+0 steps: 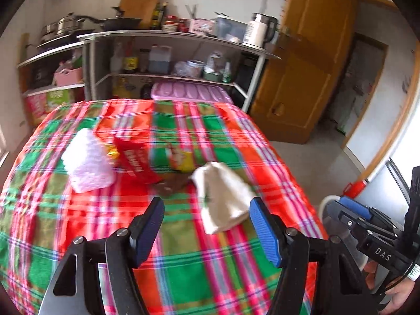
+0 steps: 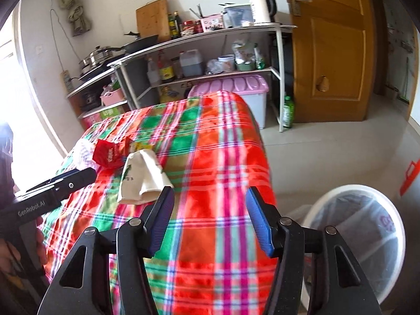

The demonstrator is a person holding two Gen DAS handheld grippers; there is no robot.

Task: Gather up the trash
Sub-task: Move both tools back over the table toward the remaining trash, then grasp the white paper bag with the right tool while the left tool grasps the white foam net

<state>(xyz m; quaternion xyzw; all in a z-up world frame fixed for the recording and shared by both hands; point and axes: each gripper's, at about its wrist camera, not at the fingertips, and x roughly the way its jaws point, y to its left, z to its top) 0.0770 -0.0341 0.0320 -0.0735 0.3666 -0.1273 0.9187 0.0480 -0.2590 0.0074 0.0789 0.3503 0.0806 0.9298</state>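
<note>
Trash lies on a table under a red, green and pink plaid cloth [image 1: 183, 257]. A crumpled beige paper cup [image 1: 223, 197] [image 2: 141, 178] lies on its side. Behind it sit a red snack wrapper [image 1: 136, 160] [image 2: 109, 155], a yellow wrapper [image 1: 181, 160] and a white crumpled tissue [image 1: 86, 160] [image 2: 82, 151]. My left gripper [image 1: 207, 225] is open just in front of the cup, nothing between its fingers. My right gripper [image 2: 210, 220] is open over the cloth, right of the cup. A white bin with a clear liner [image 2: 367, 225] stands on the floor at the right.
A metal shelf rack [image 2: 210, 34] with pots, bottles and a kettle lines the far wall. A lilac-lidded storage box [image 2: 236, 86] sits beneath it. A wooden door [image 2: 330, 52] and a green bottle [image 2: 288, 113] stand at the right. A hand [image 2: 15, 252] holds the left gripper's handle.
</note>
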